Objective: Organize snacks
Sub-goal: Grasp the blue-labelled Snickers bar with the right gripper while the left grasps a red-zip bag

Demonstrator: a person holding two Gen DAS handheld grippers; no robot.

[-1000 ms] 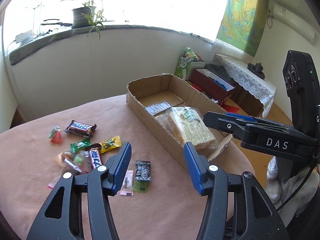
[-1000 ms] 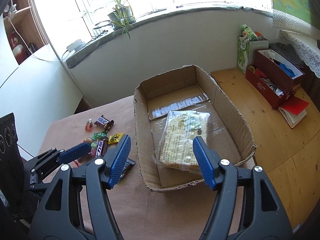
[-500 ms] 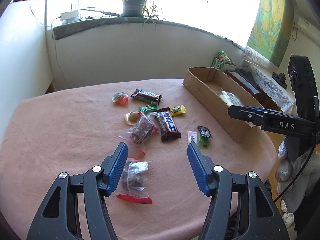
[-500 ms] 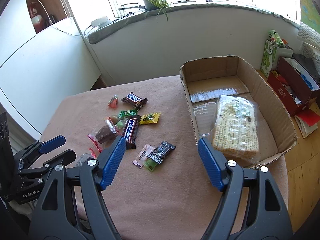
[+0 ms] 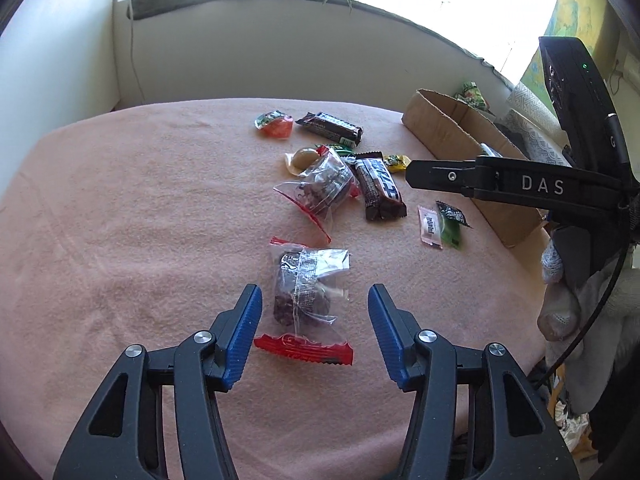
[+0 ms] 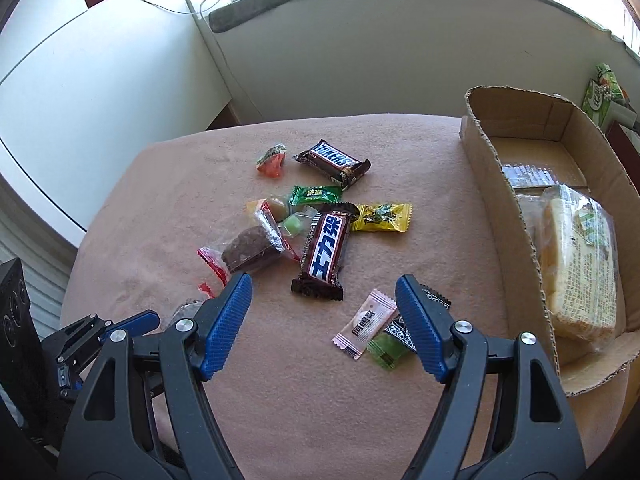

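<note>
Several wrapped snacks lie on a pink cloth-covered table (image 5: 120, 208). My left gripper (image 5: 312, 320) is open, low over the table, with a clear packet of dark cake with red ends (image 5: 306, 294) between its fingers, not gripped. My right gripper (image 6: 324, 308) is open and empty above the pile, just before a Snickers bar with Chinese lettering (image 6: 326, 250). A second Snickers bar (image 6: 332, 163) lies farther back. A cardboard box (image 6: 504, 200) at the right holds a large wrapped biscuit pack (image 6: 580, 264). The right gripper also shows in the left wrist view (image 5: 412, 174).
Small candies lie around: a pink sachet (image 6: 364, 324), a green candy (image 6: 386, 350), a yellow one (image 6: 382, 217), a red-green one (image 6: 272, 160), and a second cake packet (image 6: 250, 249). A low wall and windowsill stand behind the table. The table edge runs near the box.
Both grippers have swung left away from the box and down toward the snack pile. The left gripper has come down around the clear cake packet. Both stay open.
</note>
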